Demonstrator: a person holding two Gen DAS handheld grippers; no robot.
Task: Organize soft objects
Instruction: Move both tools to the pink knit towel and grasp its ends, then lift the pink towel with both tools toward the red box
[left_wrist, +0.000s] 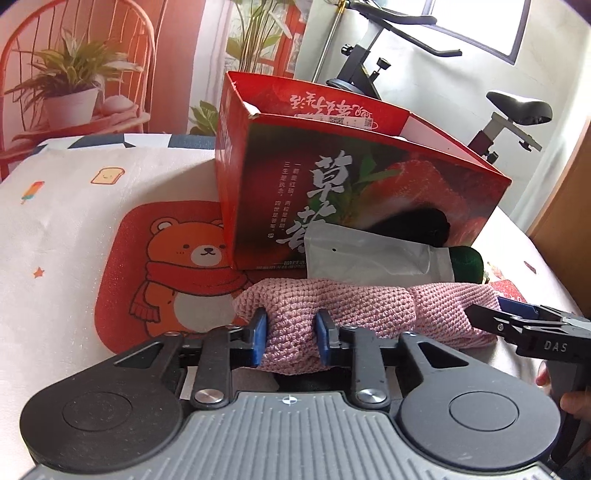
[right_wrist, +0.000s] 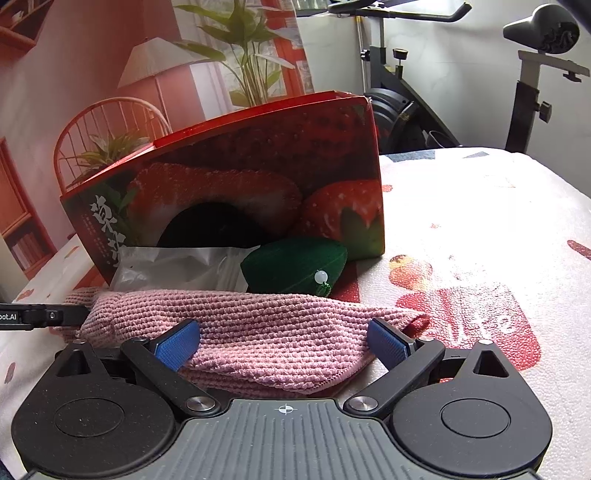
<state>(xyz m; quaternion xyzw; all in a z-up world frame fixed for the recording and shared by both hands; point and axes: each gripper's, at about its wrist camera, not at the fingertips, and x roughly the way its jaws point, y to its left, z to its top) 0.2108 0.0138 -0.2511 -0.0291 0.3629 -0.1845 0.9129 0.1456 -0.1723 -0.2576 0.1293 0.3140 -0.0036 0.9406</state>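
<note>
Up in the upper left of my left view I've got a potted plant (left_wrist: 70, 86) sitting on an orange wire chair (left_wrist: 122, 44), part of a printed backdrop. Below it, a cloth with a bear in a red scarf (left_wrist: 177, 273) fills the left middle, with a little toast picture (left_wrist: 107, 175) above it. Over at the upper right stands an exercise bike (left_wrist: 436, 48), saddle (left_wrist: 521, 107) out to the right. In my right view, strawberry prints (right_wrist: 469, 321) dot the cloth at lower right.
</note>
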